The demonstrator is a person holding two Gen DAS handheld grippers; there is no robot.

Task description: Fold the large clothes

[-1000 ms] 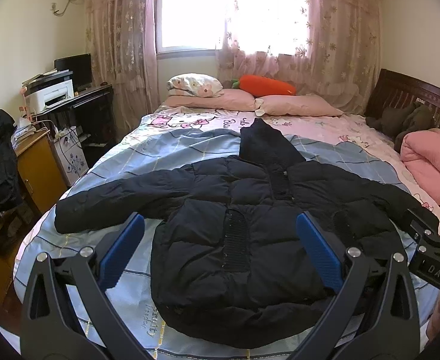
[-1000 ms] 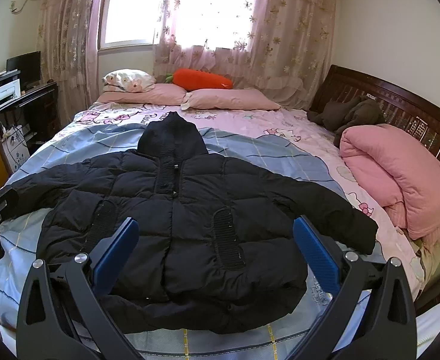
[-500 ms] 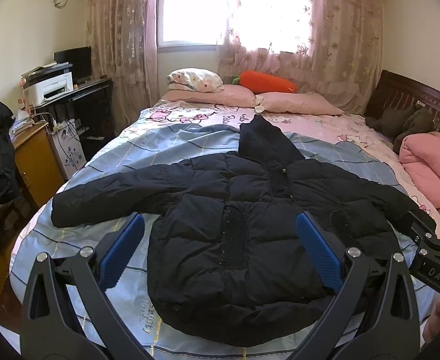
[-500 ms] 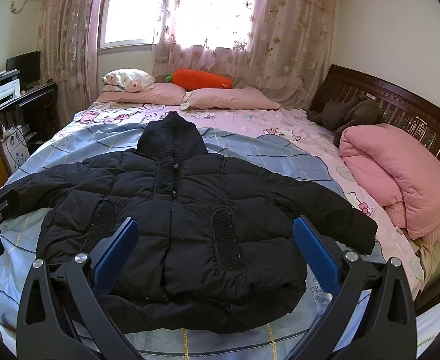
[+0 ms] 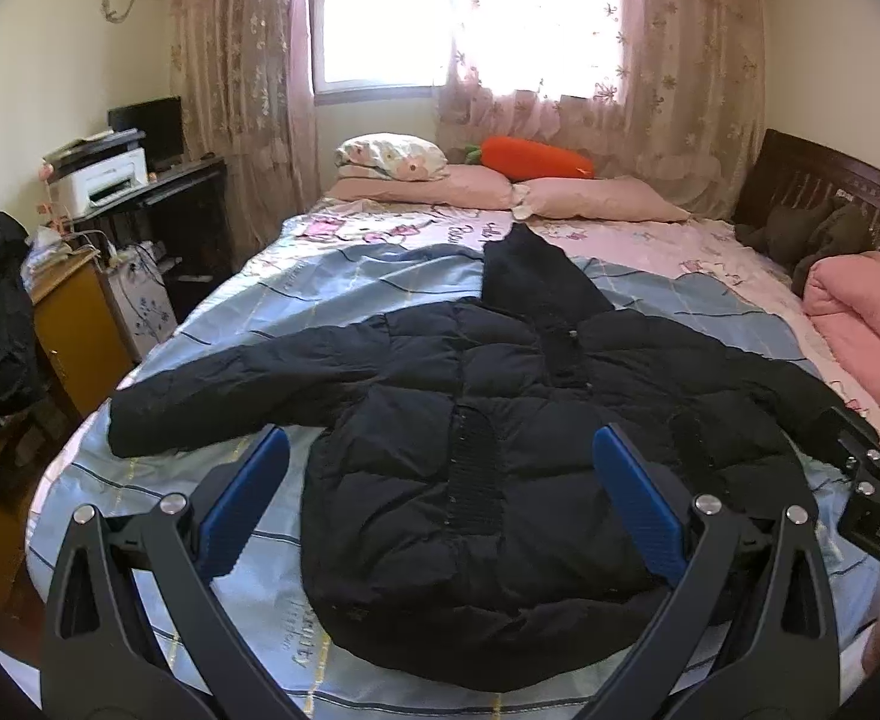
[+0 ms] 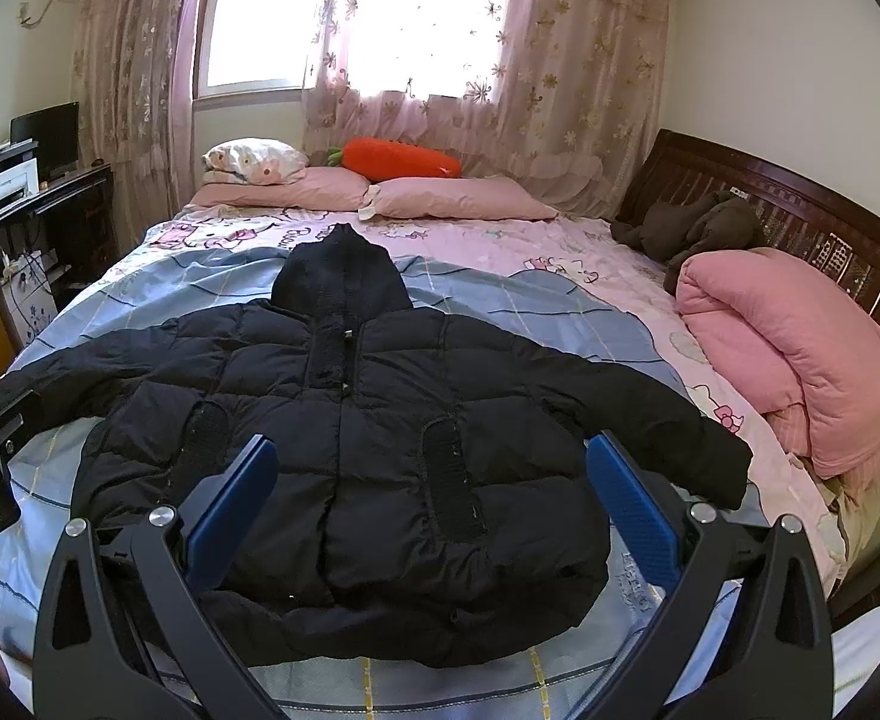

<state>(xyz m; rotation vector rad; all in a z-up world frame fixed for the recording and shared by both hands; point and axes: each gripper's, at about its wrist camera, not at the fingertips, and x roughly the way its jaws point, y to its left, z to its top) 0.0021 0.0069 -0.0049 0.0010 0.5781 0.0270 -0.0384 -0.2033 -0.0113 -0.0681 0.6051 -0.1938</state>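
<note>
A black hooded puffer jacket (image 5: 487, 444) lies flat and front up on the bed (image 5: 356, 294), sleeves spread to both sides, hood pointing to the pillows. It also shows in the right wrist view (image 6: 380, 420). My left gripper (image 5: 440, 504) is open and empty, held above the jacket's lower hem. My right gripper (image 6: 434, 504) is open and empty, also above the hem. The left sleeve cuff (image 5: 140, 420) and right sleeve cuff (image 6: 715, 468) lie on the sheet.
Pink pillows (image 5: 595, 198) and an orange carrot plush (image 5: 529, 159) lie at the head. A folded pink quilt (image 6: 799, 348) and dark clothes (image 6: 691, 228) sit by the wooden board at right. A desk with a printer (image 5: 104, 180) and a yellow cabinet (image 5: 74, 330) stand left.
The left wrist view has lowered slightly and drifted, so the jacket sits a bit lower in frame. The right wrist view is nearly unchanged. Both grippers stay open.
</note>
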